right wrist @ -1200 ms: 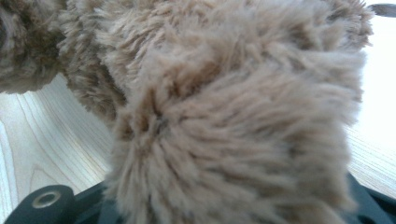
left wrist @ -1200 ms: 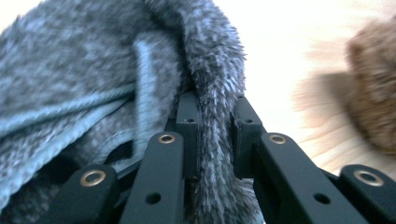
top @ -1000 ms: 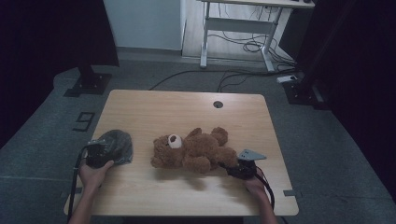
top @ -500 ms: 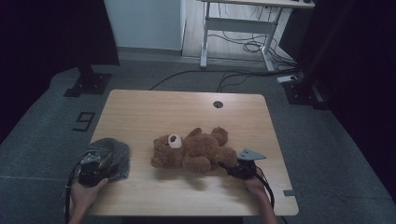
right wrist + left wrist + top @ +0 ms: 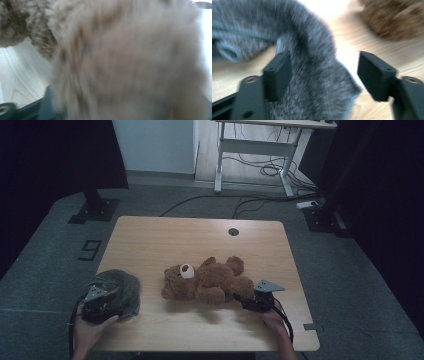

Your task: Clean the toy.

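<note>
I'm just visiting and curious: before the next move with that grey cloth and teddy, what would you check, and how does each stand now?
1. Left tongs let go of grey cloth: ok, they have just been opening, cloth loose between them.
2. Cloth on table: not ok, overhangs the left edge.
3. Right tongs at teddy bear: ok.
4. Right tongs' grip on bear: cannot tell, blurred fur hides them.
5. Bear fully on table: ok.

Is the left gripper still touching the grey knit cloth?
Touching. In the left gripper view the left gripper has just been opening; its left finger lies against the grey knit cloth, with a gap at the other finger.
</note>
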